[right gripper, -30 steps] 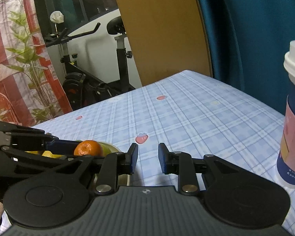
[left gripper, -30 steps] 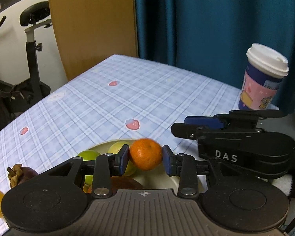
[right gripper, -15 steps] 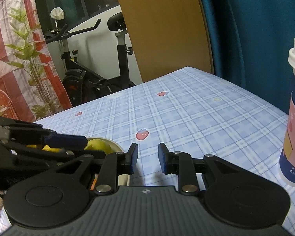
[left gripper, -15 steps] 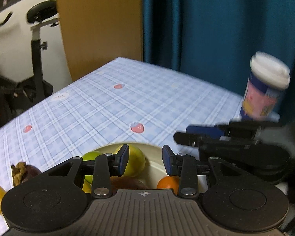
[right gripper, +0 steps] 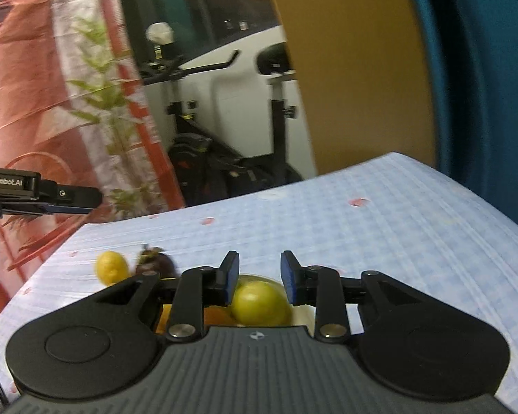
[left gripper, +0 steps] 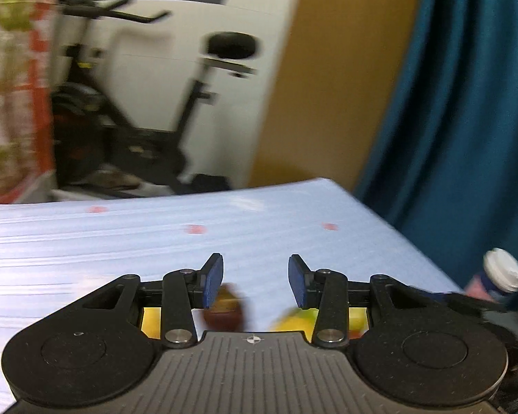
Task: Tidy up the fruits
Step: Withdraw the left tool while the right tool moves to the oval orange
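Blue checked tablecloth (right gripper: 380, 227) carries a small yellow lemon (right gripper: 110, 267) near its left edge; both grippers (left gripper: 255, 281) (right gripper: 260, 276) have just been opening, empty and narrowly apart.

Left gripper (left gripper: 255, 284): a second ago it clamps an orange over the plate; now nothing sits between its pads, and the jaws have just been opening.
Orange (right gripper: 210, 315): out of the left gripper, now lying in the plate (right gripper: 302, 315) beside a yellow-green fruit (right gripper: 259, 302).
Left wrist view: swung away from the plate toward the table's left edge; a dark mangosteen (left gripper: 224, 312) now lies under the jaws, blurred.
Right gripper (right gripper: 260, 277): jaws have just been opening a little, nothing between them; it now looks down on the plate.
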Tool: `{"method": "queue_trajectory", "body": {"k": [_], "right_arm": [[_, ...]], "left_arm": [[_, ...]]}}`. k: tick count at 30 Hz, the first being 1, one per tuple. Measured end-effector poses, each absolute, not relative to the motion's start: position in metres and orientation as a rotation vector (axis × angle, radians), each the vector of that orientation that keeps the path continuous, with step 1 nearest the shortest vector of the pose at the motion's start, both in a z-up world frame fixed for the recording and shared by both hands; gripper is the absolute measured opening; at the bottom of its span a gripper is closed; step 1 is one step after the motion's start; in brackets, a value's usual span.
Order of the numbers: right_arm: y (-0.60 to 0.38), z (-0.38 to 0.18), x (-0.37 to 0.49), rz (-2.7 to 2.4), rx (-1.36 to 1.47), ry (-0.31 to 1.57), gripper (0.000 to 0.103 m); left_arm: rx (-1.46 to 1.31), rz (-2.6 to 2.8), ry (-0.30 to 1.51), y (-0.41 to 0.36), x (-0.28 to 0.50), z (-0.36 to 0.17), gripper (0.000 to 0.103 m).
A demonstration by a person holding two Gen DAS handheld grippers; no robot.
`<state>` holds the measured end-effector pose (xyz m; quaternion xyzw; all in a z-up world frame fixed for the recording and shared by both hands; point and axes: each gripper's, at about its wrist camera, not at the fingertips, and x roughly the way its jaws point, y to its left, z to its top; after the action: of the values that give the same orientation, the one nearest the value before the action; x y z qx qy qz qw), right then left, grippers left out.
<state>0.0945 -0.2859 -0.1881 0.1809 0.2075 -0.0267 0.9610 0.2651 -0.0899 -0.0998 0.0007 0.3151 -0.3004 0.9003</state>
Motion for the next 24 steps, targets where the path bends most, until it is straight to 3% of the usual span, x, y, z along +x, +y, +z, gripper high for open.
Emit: {"method": "queue_trajectory", "body": {"k": [7, 18, 22, 24], "right_arm": [[-0.236, -0.176, 0.119, 0.104, 0.289, 0.454, 0.030], [-0.144, -0.184, 0.144, 0.315, 0.108, 0.585, 0.031], [-0.128, -0.200, 0.144, 0.355, 0.053, 0.662, 0.037], [-0.122, -0.208, 0.144, 0.358, 0.023, 0.699, 0.041]], "left_arm": [[0.010, -0.486, 0.669, -0.027, 0.259, -0.104, 0.044], [-0.058, -0.505, 0.738, 0.006, 0.249, -0.140, 0.044], [-0.053, -0.531, 0.749, 0.002, 0.238, -0.155, 0.045], [-0.074, -0.528, 0.764, 0.000, 0.234, -0.161, 0.052]]}}
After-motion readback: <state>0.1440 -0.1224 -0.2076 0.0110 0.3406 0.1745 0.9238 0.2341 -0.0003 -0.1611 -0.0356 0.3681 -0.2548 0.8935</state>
